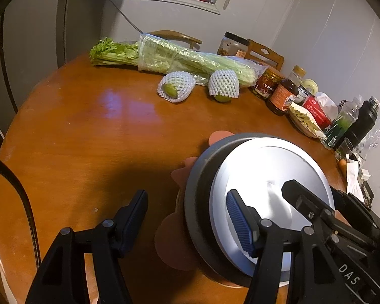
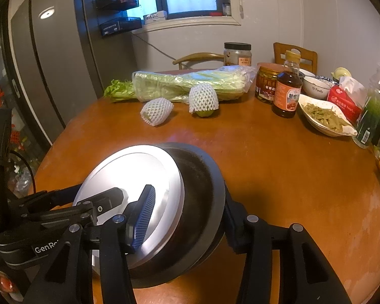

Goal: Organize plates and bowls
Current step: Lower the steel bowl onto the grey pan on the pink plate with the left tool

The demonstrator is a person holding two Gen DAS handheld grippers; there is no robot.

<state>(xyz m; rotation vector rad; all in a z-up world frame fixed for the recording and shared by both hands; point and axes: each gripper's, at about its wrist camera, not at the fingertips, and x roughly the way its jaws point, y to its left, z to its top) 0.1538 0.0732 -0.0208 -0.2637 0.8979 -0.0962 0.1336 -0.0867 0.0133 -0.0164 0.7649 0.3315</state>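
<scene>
The stack to be sorted sits at the near edge of the round wooden table (image 1: pixel 88 139): a silver plate (image 1: pixel 261 167) lies inside a dark, deeper plate (image 1: pixel 215 149), pushed off-centre toward the left gripper's side, and the pair rests on a pink scalloped mat (image 1: pixel 172 238). The left gripper (image 1: pixel 187 195) is spread wide and low, one finger outside the dark rim and apart from it, the blue-padded one over the silver plate. The right gripper (image 2: pixel 187 195) comes in from the opposite side, also spread, its padded finger over the silver plate and its other finger just outside the dark rim; whether either pad touches cannot be told. The step seems to be taking hold of the stack or separating the two plates. To do it well, each gripper should close on one rim only, bite deep enough that smooth metal cannot slide out, and lift level so that the silver plate does not scrape or tip.
</scene>
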